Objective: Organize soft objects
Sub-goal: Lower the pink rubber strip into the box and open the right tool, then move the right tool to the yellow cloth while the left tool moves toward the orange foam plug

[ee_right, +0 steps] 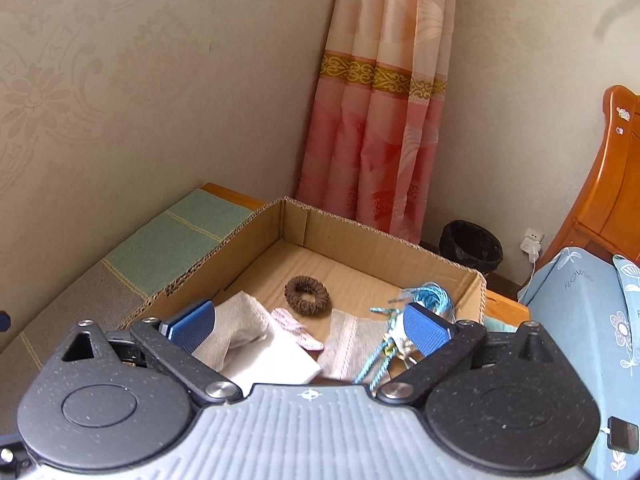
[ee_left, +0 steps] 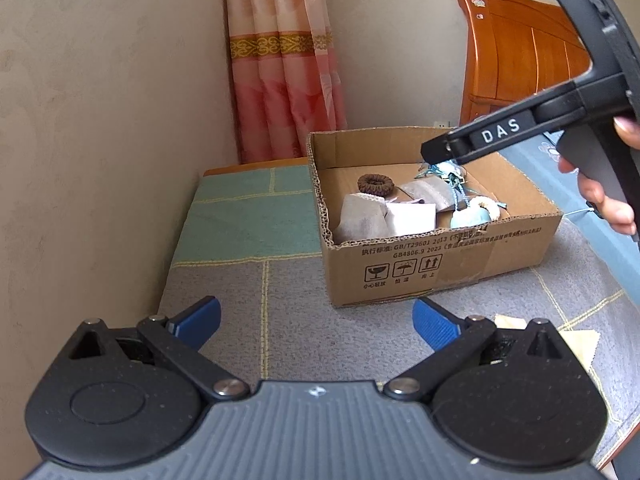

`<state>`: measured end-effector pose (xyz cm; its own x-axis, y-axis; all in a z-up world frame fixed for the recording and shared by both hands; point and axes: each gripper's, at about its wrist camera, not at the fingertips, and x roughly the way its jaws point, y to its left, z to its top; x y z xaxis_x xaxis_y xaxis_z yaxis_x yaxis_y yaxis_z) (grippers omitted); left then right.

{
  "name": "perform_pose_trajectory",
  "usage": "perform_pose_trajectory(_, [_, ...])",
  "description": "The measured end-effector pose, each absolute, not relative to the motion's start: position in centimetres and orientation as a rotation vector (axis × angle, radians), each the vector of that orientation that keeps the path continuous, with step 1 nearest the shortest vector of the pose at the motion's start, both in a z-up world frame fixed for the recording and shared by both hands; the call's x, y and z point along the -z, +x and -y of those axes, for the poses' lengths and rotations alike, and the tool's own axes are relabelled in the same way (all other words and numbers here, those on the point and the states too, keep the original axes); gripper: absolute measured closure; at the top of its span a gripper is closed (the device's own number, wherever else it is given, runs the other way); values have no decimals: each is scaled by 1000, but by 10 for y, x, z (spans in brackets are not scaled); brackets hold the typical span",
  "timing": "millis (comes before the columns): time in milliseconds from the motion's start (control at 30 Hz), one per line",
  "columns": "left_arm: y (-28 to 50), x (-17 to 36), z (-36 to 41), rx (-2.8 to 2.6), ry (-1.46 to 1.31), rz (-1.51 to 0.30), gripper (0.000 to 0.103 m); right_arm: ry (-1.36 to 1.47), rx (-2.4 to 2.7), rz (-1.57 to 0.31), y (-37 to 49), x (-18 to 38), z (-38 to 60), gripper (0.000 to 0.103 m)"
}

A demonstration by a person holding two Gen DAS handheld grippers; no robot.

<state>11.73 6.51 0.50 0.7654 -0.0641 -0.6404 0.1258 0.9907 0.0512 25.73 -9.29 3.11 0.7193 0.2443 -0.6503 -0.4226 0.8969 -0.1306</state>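
Note:
An open cardboard box (ee_left: pixel 440 256) stands on the cloth-covered table. Inside lie a brown scrunchie (ee_left: pixel 376 184) (ee_right: pixel 307 294), a grey sock (ee_left: pixel 362 220) (ee_right: pixel 240 328), a white folded cloth (ee_left: pixel 412 218) (ee_right: pixel 280 360) and a striped grey cloth (ee_right: pixel 348 340). A blue tasselled cord charm (ee_left: pixel 452 174) (ee_right: pixel 430 294) hangs right against the inner side of my right gripper's right-hand finger, and its cord runs down into the box. My right gripper (ee_right: pixel 308 320) is open above the box, with its pads pressing on nothing. My left gripper (ee_left: pixel 316 316) is open over the table in front of the box and holds nothing.
A pink curtain (ee_left: pixel 280 80) hangs in the corner behind the table. The wall runs close along the left. A wooden headboard (ee_left: pixel 520 52) and a black bin (ee_right: pixel 470 246) are at the right. A beige cloth piece (ee_left: pixel 576 344) lies on the table to the right of my left gripper.

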Motion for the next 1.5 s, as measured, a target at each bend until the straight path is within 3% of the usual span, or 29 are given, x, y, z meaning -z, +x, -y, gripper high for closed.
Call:
perform_pose_trajectory(400, [108, -4, -61, 100, 106, -699, 1, -275, -341, -744, 182, -12, 125, 0])
perform_pose_trajectory(933, [99, 4, -60, 115, 106, -723, 1, -283, -317, -967, 133, 65, 96, 0])
perform_pose_trajectory(1500, [107, 16, -37, 197, 153, -751, 1, -256, -95, -1026, 115, 69, 166, 0])
